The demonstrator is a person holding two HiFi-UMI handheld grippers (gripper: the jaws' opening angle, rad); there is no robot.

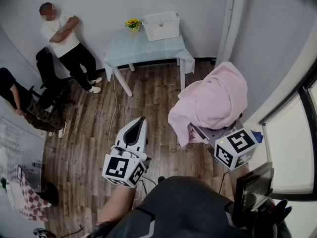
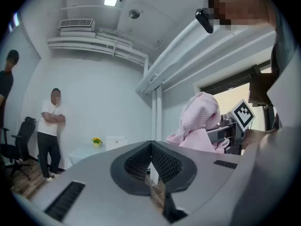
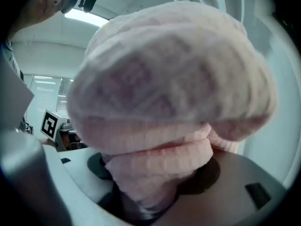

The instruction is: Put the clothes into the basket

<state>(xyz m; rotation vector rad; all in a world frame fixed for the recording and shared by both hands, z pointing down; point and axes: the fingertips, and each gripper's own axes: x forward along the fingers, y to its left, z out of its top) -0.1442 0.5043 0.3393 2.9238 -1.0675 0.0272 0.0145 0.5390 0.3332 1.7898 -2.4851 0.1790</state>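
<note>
Pink knit garment (image 1: 213, 100) held aloft at 3 o'clock in head view, well apart from pale table (image 1: 133, 51) at 12 o'clock and white basket (image 1: 161, 29) on it.
Soft, light and limp by the look, likely to droop and swing in carriage; best taken by a thick bunched fold, as here, clamped between jaws of right gripper (image 3: 150, 199). Left gripper (image 2: 151, 147) empty, jaws closed together. Hidden: right jaw tips under cloth, garment's type and full length, basket's interior.
</note>
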